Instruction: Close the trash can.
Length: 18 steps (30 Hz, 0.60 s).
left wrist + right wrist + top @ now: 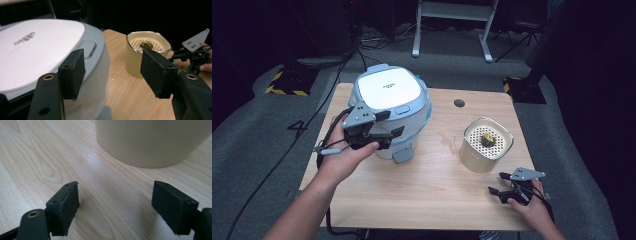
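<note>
Left forearm enters lower left of the high view; left hand (pixel 343 161) holds the black two-jaw left gripper (pixel 393 134) mid-left, jaws apart, nothing between. Right hand (pixel 528 204) lower right holds the black two-jaw right gripper (pixel 498 184), jaws parted, empty.

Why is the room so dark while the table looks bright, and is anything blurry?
High view: light falls on the wooden table, the floor behind stays near black, and the white appliance lid glares, washing out its lettering. Left gripper view: the near left tongs look soft, the cream container sharper. Right gripper view: the right tongs cast faint shadows, and a small wet glint shines beside the container.
</note>
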### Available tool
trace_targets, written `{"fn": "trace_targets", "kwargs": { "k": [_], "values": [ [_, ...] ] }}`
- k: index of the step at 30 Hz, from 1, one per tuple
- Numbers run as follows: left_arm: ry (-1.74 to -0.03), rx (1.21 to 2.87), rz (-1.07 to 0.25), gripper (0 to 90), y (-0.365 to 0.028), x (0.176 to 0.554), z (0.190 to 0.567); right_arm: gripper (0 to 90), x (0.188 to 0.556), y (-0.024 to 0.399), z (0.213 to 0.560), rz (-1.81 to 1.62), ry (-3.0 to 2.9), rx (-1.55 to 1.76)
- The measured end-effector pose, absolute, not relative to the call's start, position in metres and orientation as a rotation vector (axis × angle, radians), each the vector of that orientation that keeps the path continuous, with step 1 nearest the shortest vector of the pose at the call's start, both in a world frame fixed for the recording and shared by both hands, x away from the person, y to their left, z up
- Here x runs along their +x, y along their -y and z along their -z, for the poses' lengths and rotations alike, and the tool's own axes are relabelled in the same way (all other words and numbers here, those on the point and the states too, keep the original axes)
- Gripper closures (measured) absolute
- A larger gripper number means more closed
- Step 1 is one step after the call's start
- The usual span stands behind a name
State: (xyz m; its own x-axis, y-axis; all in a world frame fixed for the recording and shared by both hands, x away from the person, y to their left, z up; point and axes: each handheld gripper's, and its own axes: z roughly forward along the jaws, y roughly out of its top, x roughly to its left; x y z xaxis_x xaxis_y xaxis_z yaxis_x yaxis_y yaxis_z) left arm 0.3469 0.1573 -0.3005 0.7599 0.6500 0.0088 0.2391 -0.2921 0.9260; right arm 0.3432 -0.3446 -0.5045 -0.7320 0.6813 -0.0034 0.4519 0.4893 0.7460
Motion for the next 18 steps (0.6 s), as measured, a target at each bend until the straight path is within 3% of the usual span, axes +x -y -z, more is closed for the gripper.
{"fn": "trace_targets", "kwargs": {
  "k": [18],
  "values": [
    [-0.724, 1.935, -0.393, 36.2, -0.165, 0.321, 0.372, 22.1, 0.343, 0.345, 0.505, -1.091, -2.44, 0.957]
  ]
}}
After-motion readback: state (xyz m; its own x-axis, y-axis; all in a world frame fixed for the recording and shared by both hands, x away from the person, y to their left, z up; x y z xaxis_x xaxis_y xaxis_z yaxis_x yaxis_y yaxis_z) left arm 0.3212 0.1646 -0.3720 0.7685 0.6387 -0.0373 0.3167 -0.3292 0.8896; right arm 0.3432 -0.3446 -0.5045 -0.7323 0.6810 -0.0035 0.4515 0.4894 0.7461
